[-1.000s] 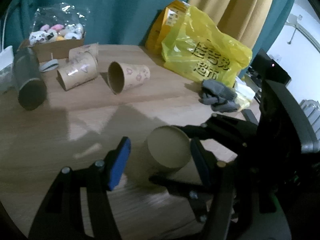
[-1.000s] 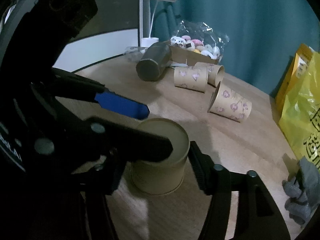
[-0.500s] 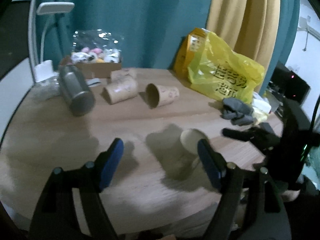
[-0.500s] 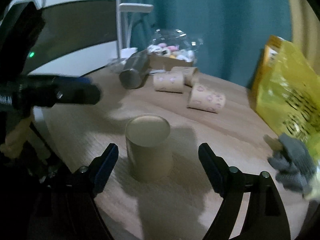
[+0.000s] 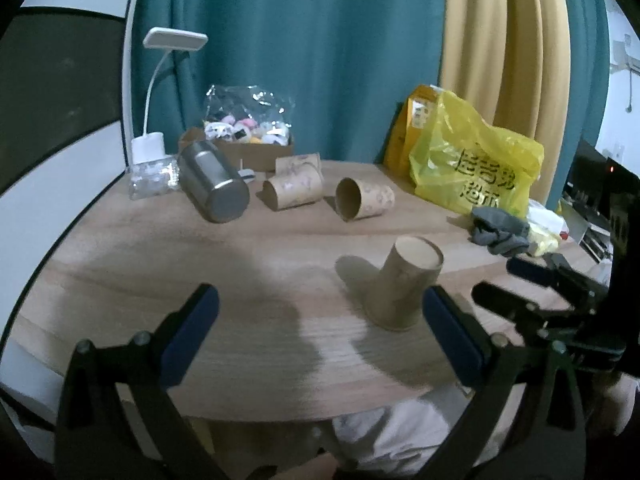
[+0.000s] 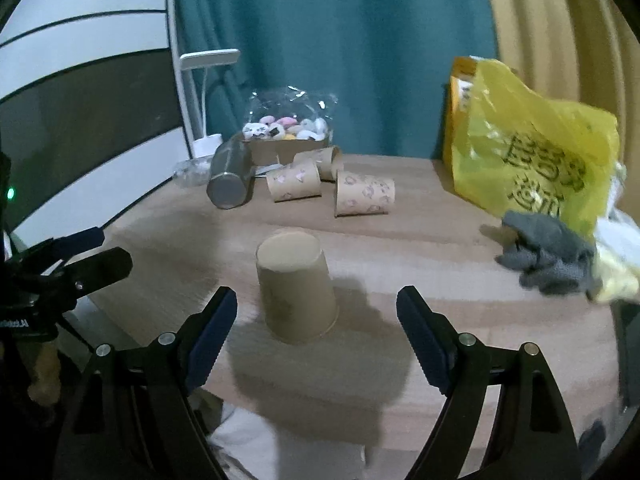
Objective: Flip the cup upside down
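A brown paper cup (image 5: 404, 284) stands upside down, base up, near the front edge of the wooden table (image 5: 160, 260). It also shows in the right wrist view (image 6: 296, 286). My left gripper (image 5: 320, 332) is open and empty, pulled back at the table's front edge, with the cup just inside its right finger. My right gripper (image 6: 316, 340) is open and empty, back from the cup, which stands free between its fingers. The right gripper shows at the right of the left wrist view (image 5: 532, 284).
Three patterned paper cups (image 5: 364, 199) lie on their sides at the back with a steel tumbler (image 5: 214, 188). A box of small toys (image 5: 244, 140), a white lamp (image 5: 150, 148), a yellow bag (image 5: 472, 164) and a grey cloth (image 5: 496, 230) stand around.
Both grippers have let go of the cup and pulled back toward the table's front edge. The cup now stands alone, upside down.
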